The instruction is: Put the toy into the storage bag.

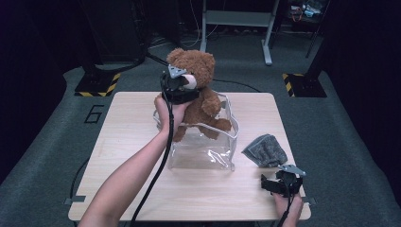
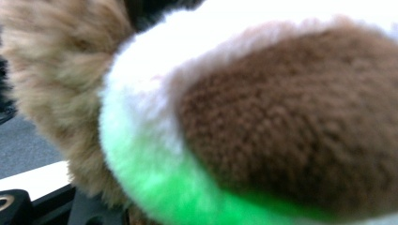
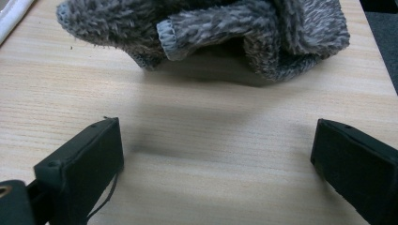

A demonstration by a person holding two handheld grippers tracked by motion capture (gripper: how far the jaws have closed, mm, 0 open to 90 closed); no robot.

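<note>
A brown teddy bear (image 1: pixel 204 66) stands upright with its legs inside a clear plastic bag (image 1: pixel 203 151) at the middle of the wooden table (image 1: pixel 123 142). My left gripper (image 1: pixel 188 85) is at the bear's face, closed on its pale muzzle. In the left gripper view the bear's muzzle and nose (image 2: pixel 281 131) press right up against the camera, hiding most of the jaws. My right gripper (image 1: pixel 280 179) rests near the table's front right corner, open with nothing between its jaws (image 3: pixel 216 140). It points at a crumpled grey fleece cloth (image 3: pixel 211 28).
The grey fleece cloth (image 1: pixel 265 150) lies on the table just right of the bag. Past the table's far edge are a dark floor, cables, a metal stand (image 1: pixel 236 19) and yellow-black striped bases (image 1: pixel 97 85).
</note>
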